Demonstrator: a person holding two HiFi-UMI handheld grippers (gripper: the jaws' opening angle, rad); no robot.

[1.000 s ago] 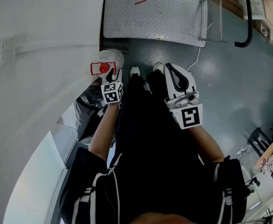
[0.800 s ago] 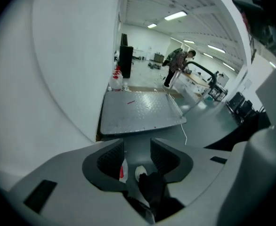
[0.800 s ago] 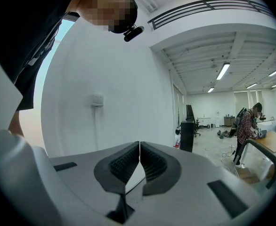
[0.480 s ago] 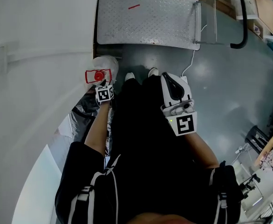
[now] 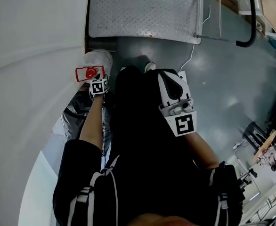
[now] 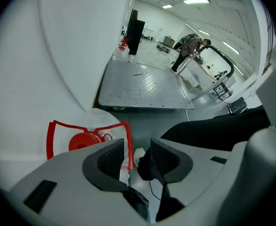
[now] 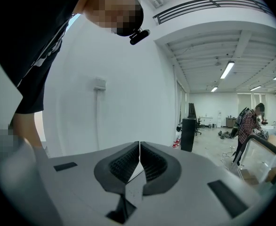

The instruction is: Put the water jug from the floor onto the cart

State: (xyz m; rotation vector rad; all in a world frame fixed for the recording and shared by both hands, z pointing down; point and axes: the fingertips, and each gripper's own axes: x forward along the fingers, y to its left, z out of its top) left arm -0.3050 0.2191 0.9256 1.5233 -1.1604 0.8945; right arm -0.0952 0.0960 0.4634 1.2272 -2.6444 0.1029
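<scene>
Left gripper (image 6: 138, 149) is wide open, jaws just been opening. Red handle (image 6: 127, 142) lines up with the gap, pads not on it. Right gripper (image 7: 139, 147) is closed and empty. Water jug (image 5: 99, 59) sits on the floor by the wall, near the cart (image 5: 142, 18). Step looks like reach-to-grasp. Next: go lower, clamp the handle, lift.

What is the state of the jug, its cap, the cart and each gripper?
water jug: upright on the floor
red cap: on the jug
cart: deck bare
left gripper: open, jaws have just been opening; jug handle edge between them, ungripped
right gripper: shut, empty
</scene>
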